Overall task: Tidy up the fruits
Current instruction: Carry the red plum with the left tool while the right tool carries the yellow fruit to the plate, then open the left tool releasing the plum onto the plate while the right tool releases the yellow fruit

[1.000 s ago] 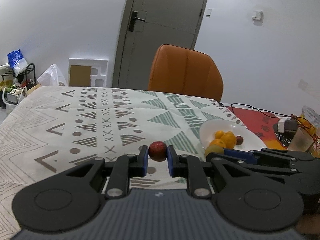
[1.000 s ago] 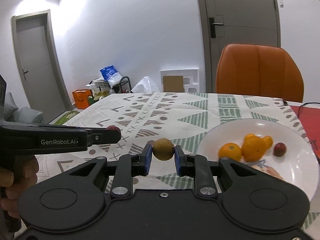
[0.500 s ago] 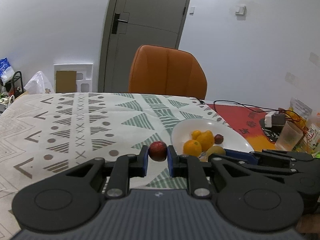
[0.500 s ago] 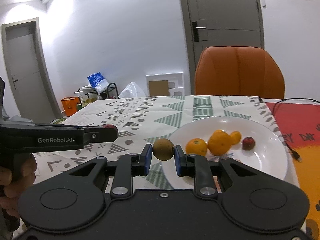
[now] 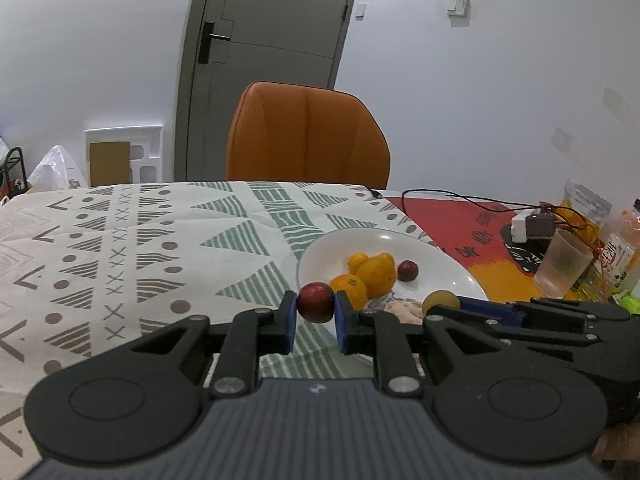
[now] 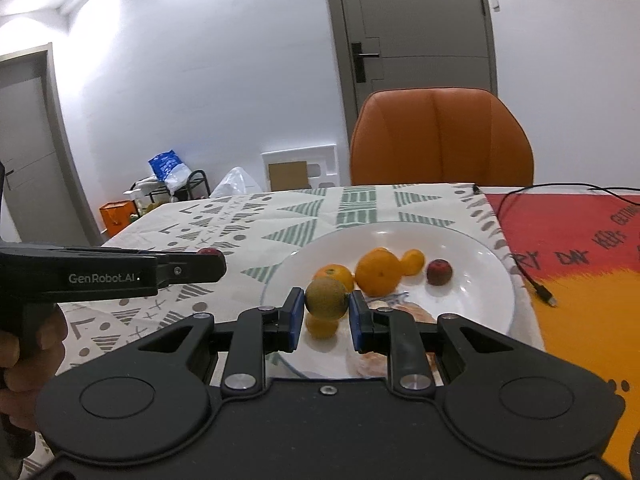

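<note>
Two grippers, each clamped on one fruit, above a patterned table with a plate of fruit.

The tablecloth (image 5: 132, 248) with grey and green triangles fills the middle of both views, an orange chair (image 5: 308, 136) behind it at upper centre. The white plate (image 6: 480, 280) lies at centre right of the right wrist view, holding oranges (image 6: 378, 267) and a small dark red fruit (image 6: 439, 272). The left gripper (image 5: 316, 320), at lower centre of its view, pinches a red plum-like fruit (image 5: 316, 302) just by the plate's near-left rim. The right gripper (image 6: 323, 316) grips a brown kiwi (image 6: 326, 298) over the plate's near part.
</note>
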`<action>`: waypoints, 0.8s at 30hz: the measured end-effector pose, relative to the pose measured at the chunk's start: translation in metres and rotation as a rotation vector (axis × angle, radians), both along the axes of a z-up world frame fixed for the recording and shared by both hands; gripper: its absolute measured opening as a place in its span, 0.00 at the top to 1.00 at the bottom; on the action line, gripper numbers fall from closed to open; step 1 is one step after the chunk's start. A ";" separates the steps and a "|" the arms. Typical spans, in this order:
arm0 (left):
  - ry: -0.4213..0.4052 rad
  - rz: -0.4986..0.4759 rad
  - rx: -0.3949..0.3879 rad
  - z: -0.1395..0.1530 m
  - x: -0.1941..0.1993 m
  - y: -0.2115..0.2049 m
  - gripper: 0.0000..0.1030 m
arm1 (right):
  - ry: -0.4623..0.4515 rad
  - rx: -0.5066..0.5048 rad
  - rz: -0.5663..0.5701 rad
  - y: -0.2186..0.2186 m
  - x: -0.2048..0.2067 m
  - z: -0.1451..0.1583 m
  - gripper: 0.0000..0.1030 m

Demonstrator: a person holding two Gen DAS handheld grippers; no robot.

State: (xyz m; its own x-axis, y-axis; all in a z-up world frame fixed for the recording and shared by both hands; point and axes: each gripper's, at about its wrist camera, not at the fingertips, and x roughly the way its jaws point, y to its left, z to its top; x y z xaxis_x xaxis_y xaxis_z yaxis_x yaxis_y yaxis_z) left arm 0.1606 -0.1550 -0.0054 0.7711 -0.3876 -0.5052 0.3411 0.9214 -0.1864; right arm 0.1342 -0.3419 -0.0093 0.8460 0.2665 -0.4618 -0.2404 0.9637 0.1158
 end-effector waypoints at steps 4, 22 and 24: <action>0.004 -0.015 0.002 -0.002 0.001 -0.008 0.82 | 0.003 0.005 -0.022 -0.009 -0.001 -0.001 0.78; 0.039 -0.079 0.018 -0.016 0.011 -0.044 0.82 | 0.020 0.019 -0.108 -0.045 0.006 -0.011 0.78; 0.046 -0.084 0.018 -0.017 0.013 -0.047 0.82 | 0.022 0.018 -0.112 -0.047 0.007 -0.013 0.78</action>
